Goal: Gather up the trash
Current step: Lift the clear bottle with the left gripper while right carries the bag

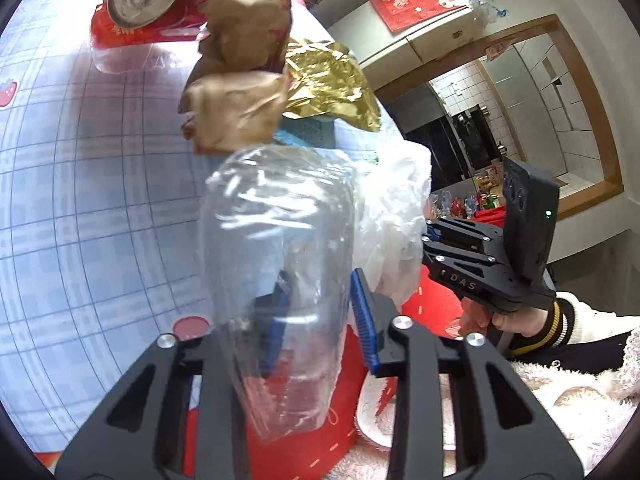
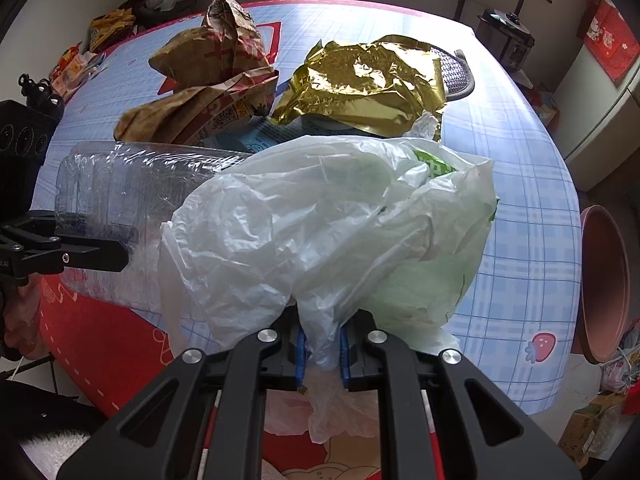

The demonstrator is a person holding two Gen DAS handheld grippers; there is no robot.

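Observation:
My left gripper (image 1: 316, 320) is shut on a clear plastic bottle (image 1: 280, 264), held above the table; the bottle also shows in the right wrist view (image 2: 132, 200). My right gripper (image 2: 323, 354) is shut on a white plastic bag (image 2: 320, 224), which also shows beside the bottle (image 1: 396, 216). Crumpled brown paper bags (image 2: 208, 80), a gold foil wrapper (image 2: 364, 80) and a red can (image 1: 140, 0) lie on the blue checked tablecloth (image 2: 532, 200) beyond.
A dark mesh basket (image 2: 456, 72) sits behind the gold foil. A reddish basin (image 2: 604, 284) stands off the table's right edge. Chairs, bags and a white cabinet (image 1: 432, 36) surround the table.

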